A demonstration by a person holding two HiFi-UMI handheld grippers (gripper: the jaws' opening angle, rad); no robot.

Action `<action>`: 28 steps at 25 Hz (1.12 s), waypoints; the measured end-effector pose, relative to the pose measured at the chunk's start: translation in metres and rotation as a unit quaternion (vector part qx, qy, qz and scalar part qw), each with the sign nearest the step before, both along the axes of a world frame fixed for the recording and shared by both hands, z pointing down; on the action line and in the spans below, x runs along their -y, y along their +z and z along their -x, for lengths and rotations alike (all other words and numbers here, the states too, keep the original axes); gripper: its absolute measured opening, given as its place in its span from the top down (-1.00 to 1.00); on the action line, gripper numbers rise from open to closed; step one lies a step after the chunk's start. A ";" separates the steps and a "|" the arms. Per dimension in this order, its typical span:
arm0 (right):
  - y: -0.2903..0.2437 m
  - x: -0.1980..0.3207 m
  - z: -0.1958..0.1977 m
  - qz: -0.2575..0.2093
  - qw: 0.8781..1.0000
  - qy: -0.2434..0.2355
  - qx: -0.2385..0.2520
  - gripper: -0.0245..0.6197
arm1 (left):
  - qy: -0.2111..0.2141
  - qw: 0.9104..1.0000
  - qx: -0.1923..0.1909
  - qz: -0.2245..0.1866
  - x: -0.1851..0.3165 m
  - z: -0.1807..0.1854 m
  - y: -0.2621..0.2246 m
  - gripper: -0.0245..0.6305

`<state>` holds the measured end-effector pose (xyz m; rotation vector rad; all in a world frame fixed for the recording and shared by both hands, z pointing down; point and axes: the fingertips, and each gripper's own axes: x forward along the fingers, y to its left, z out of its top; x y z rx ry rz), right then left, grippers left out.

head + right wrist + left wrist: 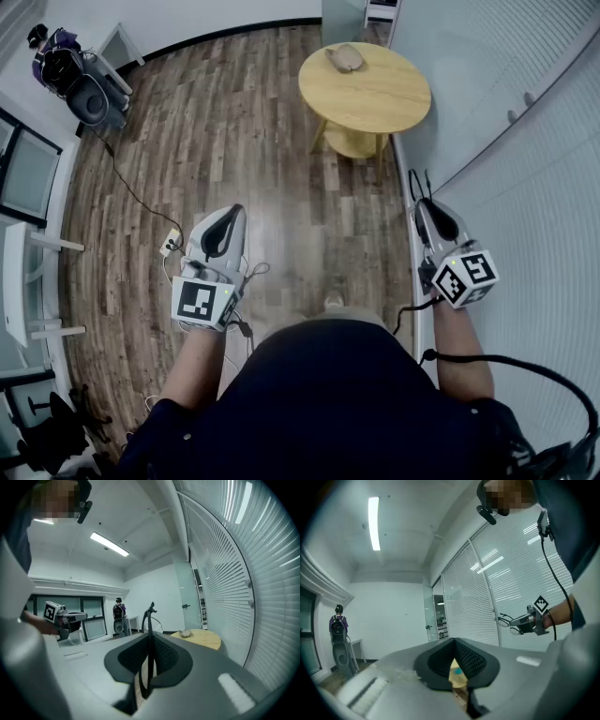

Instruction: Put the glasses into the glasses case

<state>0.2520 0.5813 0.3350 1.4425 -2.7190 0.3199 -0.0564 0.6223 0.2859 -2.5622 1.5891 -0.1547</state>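
The glasses (149, 620) have a thin black frame and clear lenses. They are clamped edge-on between the closed tongs of the right gripper (427, 204), so a dark bar of the frame runs upright through the slit. Its curled tip rises above the tongs, and a clear lens rim arcs off to one side. In the left gripper view they show as two rounded lenses sticking out ahead of the tongs. They hang in the air, well apart from the case.

The glasses case (347, 58) is a small tan-brown oval pouch. It lies flat on the round wooden desk (394, 98), close to its far left edge. Whether it is open cannot be told.
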 end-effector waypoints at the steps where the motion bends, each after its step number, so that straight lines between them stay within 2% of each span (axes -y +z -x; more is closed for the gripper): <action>1: 0.000 -0.001 -0.001 0.000 1.000 0.000 0.000 0.84 | -0.008 1.000 0.004 0.012 -0.001 0.002 0.003 0.93; 4: 0.002 -0.002 -0.004 0.000 1.000 -0.002 0.001 0.84 | -0.023 0.999 0.011 0.030 0.000 0.003 0.006 0.93; 11: 0.009 0.009 -0.019 -0.005 1.000 -0.022 0.003 0.85 | -0.029 0.999 0.009 0.014 0.008 -0.017 0.010 0.93; 14: 0.005 0.014 -0.020 -0.011 0.999 -0.044 0.016 0.84 | -0.030 0.999 0.023 0.015 0.015 -0.019 0.018 0.93; 19: -0.004 0.028 -0.012 -0.029 0.998 -0.051 0.004 0.84 | -0.056 0.998 0.030 0.014 0.037 0.012 0.006 0.93; 24: -0.003 0.057 0.004 -0.040 0.997 -0.058 -0.030 0.84 | -0.030 0.998 0.047 0.016 0.076 0.016 0.008 0.93; 28: -0.021 0.089 0.019 -0.025 0.998 -0.042 -0.028 0.84 | -0.025 0.999 0.035 0.017 0.115 0.040 -0.010 0.92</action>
